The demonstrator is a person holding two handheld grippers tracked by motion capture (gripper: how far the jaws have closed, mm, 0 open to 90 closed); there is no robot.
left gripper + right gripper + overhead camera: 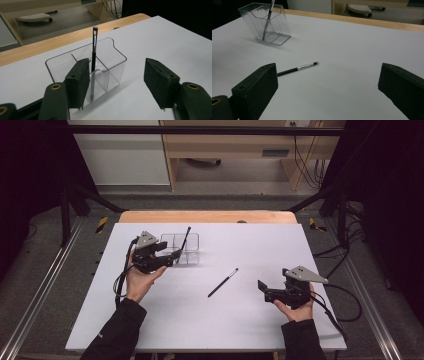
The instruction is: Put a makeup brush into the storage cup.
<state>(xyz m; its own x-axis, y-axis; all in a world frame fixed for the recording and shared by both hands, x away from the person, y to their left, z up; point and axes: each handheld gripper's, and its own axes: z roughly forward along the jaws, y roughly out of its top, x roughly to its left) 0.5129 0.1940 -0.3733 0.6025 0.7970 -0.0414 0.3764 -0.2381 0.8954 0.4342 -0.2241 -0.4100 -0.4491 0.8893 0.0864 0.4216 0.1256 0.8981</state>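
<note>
Item 1, nearest: my right gripper (265, 290), lower right of the high view. Jaws spread wide, nothing between them. It sits low over the white table (260, 325), pointing toward the middle.

Item 2: loose brush (223, 282), centre of the high view, lying flat on the table, slanting up to the right. In the right gripper view it lies in the middle of the frame (297, 68), bristle end to the right, well ahead of my jaws.

Item 3: my left gripper (172, 256), left of centre in the high view. Jaws parted, pinching nothing; one pad (78, 82) stands in front of the near wall of the box, apparently just clear of it, though the angle is poor.

Item 4, farthest: clear box (187, 249) with dividers, upper middle of the table. One brush (185, 240) already stands in it, leaning, bristles up (94, 50), in a near compartment.

Handling note: the step in hand, as I judge it, is fetching the loose brush. I would bring my right gripper down across the handle near its middle, jaws square to it, close gently, then lift before swinging toward the box, keeping my left gripper back from the rim.
</note>
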